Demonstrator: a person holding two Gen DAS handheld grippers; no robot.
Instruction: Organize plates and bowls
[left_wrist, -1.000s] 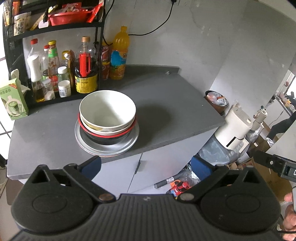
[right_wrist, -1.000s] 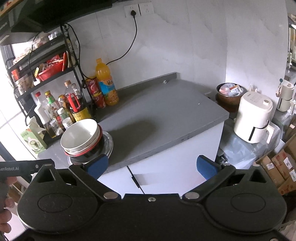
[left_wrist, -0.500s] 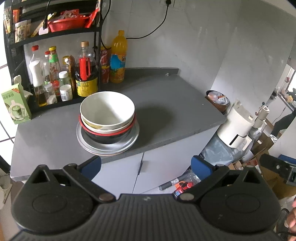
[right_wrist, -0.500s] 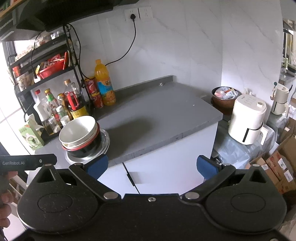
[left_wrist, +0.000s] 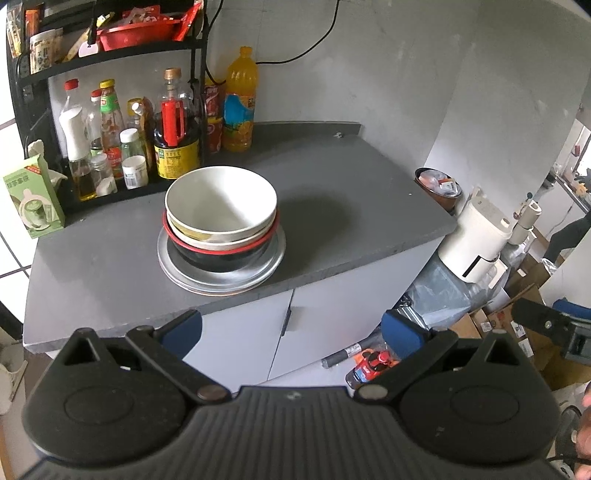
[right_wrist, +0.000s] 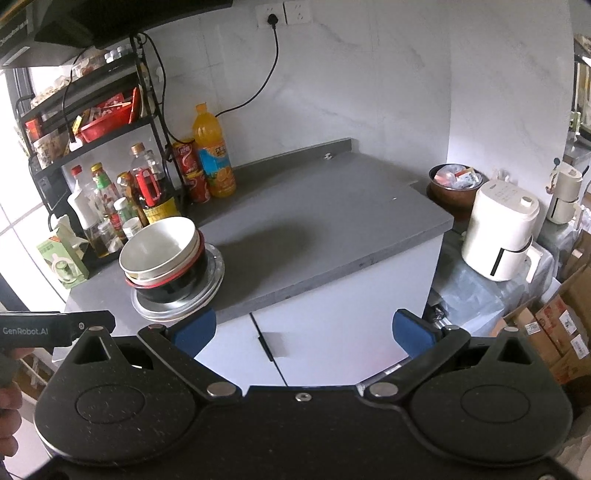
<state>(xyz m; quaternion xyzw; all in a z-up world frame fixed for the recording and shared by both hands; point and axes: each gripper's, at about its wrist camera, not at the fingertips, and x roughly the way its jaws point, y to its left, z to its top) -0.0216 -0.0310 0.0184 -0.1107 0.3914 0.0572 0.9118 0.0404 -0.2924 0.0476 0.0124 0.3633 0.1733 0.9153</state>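
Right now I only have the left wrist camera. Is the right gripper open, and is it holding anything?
Observer: The right gripper is open and empty, with its fingers spread wide in front of the cabinet doors.
Operator: And the black cord above the orange bottle, where does it end?
Observer: The cord runs up the wall to a plug that sits in a wall socket. A second socket beside it is free.
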